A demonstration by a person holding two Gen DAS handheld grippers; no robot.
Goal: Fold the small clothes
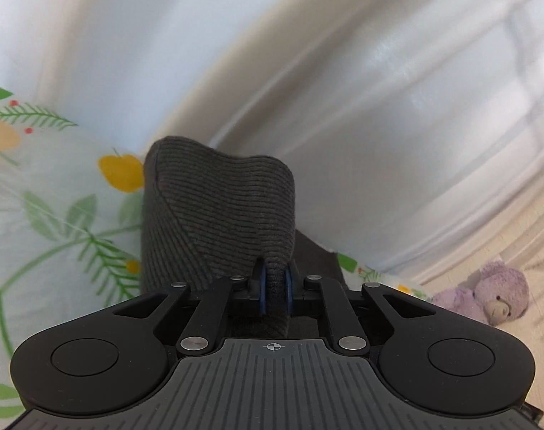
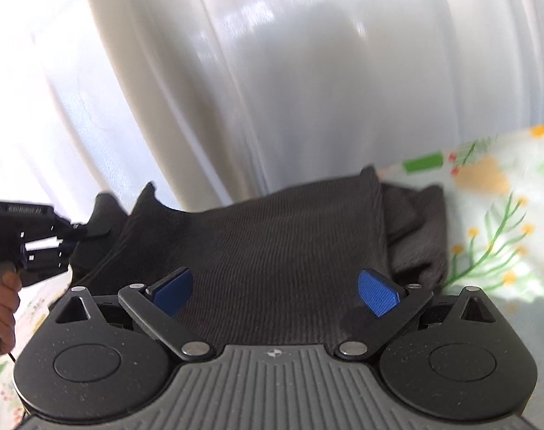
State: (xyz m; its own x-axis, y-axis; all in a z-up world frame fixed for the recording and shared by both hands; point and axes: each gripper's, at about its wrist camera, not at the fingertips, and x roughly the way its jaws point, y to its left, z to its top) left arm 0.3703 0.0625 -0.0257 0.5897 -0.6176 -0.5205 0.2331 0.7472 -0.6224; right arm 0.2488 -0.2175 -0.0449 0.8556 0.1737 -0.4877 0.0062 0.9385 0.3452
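Item: dark grey ribbed knit garment (image 2: 279, 243) on floral bedsheet (image 2: 494, 222) | soft, light, limp, grippy | hold: edges, corners | left gripper (image 1: 274, 288) fingers clamped on raised fold | right gripper (image 2: 275, 292) fingers spread, empty.

Sheer white curtains (image 1: 307, 71) behind, pale with daylight. Floral bedsheet (image 1: 57, 215) below, white with green leaves and yellow blossoms. Purple teddy bear (image 1: 494, 295) lying far right on a cream striped surface (image 1: 504, 240).
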